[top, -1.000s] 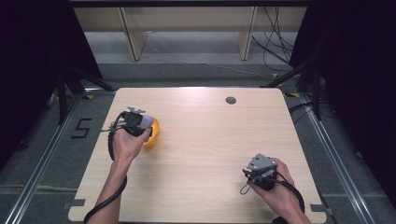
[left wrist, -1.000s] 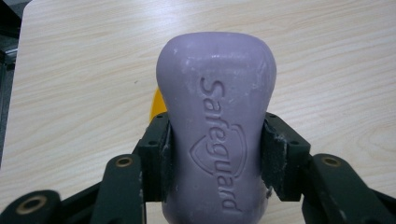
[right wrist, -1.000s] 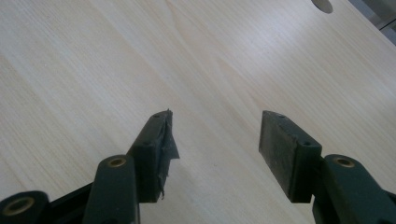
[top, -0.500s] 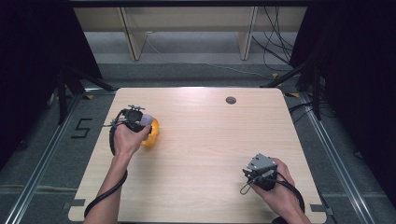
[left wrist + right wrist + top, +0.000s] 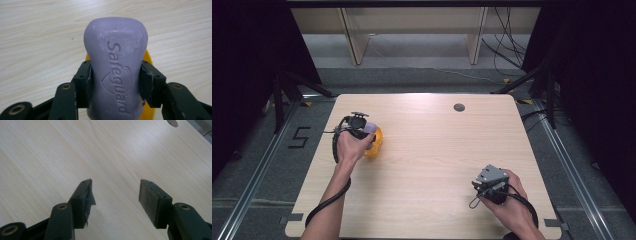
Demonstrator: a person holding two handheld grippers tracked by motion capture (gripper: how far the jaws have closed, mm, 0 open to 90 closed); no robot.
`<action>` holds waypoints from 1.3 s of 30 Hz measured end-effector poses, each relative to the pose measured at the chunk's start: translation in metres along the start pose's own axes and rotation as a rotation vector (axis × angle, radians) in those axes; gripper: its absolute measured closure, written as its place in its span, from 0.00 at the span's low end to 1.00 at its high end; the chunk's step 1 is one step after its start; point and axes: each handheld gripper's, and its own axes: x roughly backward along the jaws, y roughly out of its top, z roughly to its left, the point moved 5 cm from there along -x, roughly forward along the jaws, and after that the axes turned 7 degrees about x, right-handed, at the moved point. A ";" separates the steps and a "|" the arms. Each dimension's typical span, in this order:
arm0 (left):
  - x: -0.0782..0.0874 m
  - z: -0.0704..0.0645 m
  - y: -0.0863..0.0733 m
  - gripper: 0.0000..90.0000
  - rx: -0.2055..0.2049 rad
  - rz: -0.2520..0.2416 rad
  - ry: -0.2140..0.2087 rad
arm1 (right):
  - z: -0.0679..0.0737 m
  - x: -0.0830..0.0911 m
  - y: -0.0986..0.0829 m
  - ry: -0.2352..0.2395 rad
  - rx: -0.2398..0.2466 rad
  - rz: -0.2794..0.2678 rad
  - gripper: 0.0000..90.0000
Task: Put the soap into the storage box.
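A purple bar of soap [image 5: 115,75] stamped "Safeguard" is clamped between the black jaws of my left gripper [image 5: 115,80]. A yellow dish [image 5: 149,62] peeks out from under the soap. In the high view the left gripper [image 5: 362,131] sits at the table's left, with the soap [image 5: 369,130] over the yellow dish [image 5: 376,142]. My right gripper [image 5: 487,184] rests near the front right of the table. Its jaws [image 5: 115,195] stand wide apart above bare wood, with nothing between them.
The light wooden table [image 5: 432,160] has a round cable hole [image 5: 459,107] near its far edge, also seen as a cable hole [image 5: 172,122] in the right gripper view. Dark stands and cables lie on the floor around the table. A "5" is marked on the floor [image 5: 299,136] at left.
The left gripper with the soap has shifted slightly over the yellow dish. The right hand has stayed put.
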 end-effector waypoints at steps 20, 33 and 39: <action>-0.016 -0.002 -0.003 0.55 0.022 0.037 -0.003 | 0.001 0.000 0.000 0.001 -0.007 0.006 0.50; -0.022 -0.005 -0.005 0.54 0.009 0.094 -0.017 | 0.001 0.000 0.000 0.004 0.001 0.004 0.50; -0.020 -0.004 -0.003 0.47 0.008 0.048 -0.023 | 0.001 0.000 -0.001 0.006 -0.003 0.007 0.49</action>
